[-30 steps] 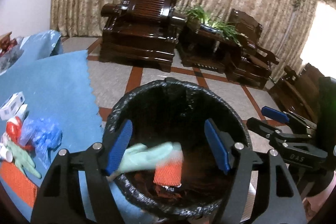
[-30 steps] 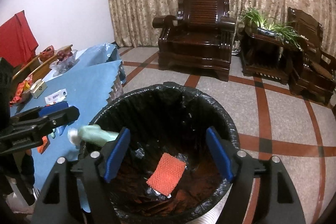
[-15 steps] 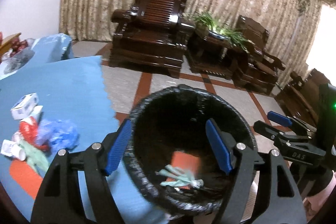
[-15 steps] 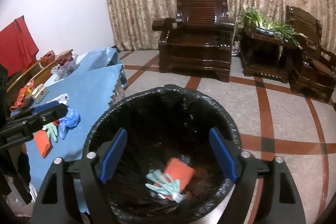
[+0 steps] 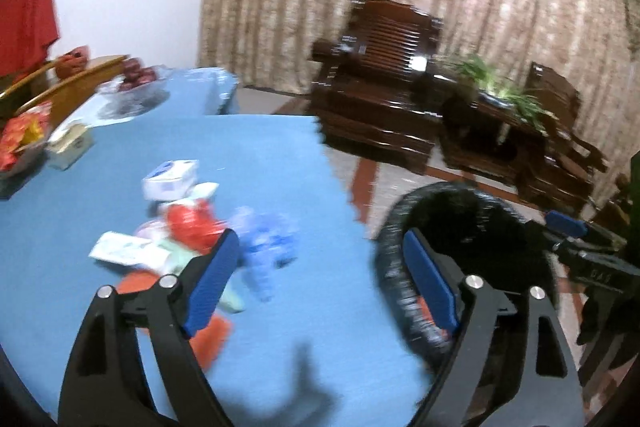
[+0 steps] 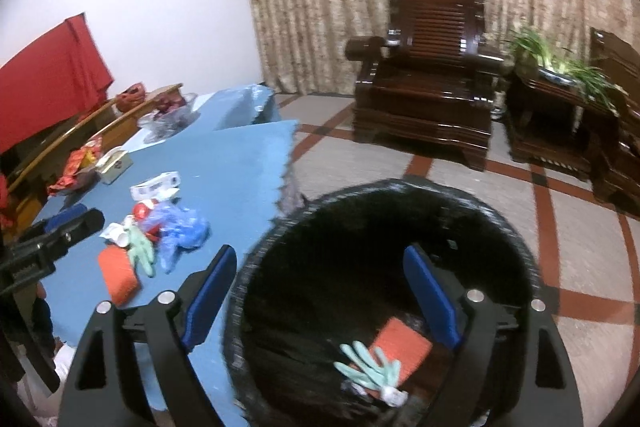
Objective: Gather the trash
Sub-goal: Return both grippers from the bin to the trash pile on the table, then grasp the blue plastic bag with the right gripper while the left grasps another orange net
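A black-lined trash bin [image 6: 516, 239] stands beside the blue-covered table [image 6: 236, 163]. Inside it lie a green glove [image 6: 370, 367] and an orange sponge [image 6: 404, 349]. My right gripper [image 6: 318, 297] is open and empty over the bin's near left rim. My left gripper [image 5: 320, 281] is open and empty above the table edge, the bin [image 5: 388, 255] to its right. On the table lies a trash pile: a blue plastic bag [image 5: 266, 247], a red wrapper [image 5: 188, 223], a white box [image 5: 170, 179], a green glove [image 6: 140, 251] and an orange sponge [image 6: 118, 275].
A tissue box [image 5: 70, 145], snack bags [image 5: 20, 133] and a fruit bowl [image 5: 132, 85] sit at the table's far side. Dark wooden armchairs [image 6: 434, 75] and a plant stand [image 6: 560, 107] stand on the tiled floor before a curtain.
The green glove dropped from my left gripper into the bin. My left gripper then swung left over the table toward the trash pile. My right gripper stayed over the bin.
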Demonstrator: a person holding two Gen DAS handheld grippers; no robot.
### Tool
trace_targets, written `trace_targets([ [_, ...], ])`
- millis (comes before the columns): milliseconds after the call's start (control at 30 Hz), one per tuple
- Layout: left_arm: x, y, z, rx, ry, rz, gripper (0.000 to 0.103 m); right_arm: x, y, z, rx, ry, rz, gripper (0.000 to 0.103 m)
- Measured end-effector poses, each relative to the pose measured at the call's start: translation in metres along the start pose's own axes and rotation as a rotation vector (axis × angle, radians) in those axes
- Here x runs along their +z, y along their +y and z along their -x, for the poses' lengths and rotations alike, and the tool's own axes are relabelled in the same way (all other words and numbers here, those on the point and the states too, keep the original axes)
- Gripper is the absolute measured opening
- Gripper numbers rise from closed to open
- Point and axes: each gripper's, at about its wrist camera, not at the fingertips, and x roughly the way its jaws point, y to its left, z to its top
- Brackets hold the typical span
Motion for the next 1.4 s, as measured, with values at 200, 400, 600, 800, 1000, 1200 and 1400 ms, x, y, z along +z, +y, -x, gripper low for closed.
trace_targets([
  [200,-0.017,0.062,0.01,0.14,0.029,0.07,0.087,0.007,0.056,-0.033,0.094,0.022,0.071,0.086],
  [400,-0.033,0.102,0.009,0.242,0.053,0.112,0.087,0.01,0.105,-0.069,0.156,0.041,0.135,0.086],
  [600,-0.053,0.124,-0.013,0.248,0.112,0.137,0.086,0.004,0.136,-0.094,0.184,0.057,0.191,0.086],
  [800,-0.075,0.124,-0.041,0.23,0.198,0.167,0.077,-0.004,0.141,-0.107,0.178,0.086,0.212,0.086],
  [1000,-0.08,0.126,-0.061,0.2,0.228,0.197,0.066,-0.009,0.141,-0.118,0.17,0.104,0.214,0.085],
  [1200,-0.077,0.121,-0.067,0.12,0.23,0.218,0.021,-0.011,0.151,-0.129,0.183,0.113,0.228,0.084],
  [1400,-0.069,0.12,-0.056,0.098,0.202,0.243,0.011,-0.015,0.163,-0.138,0.203,0.124,0.249,0.083],
])
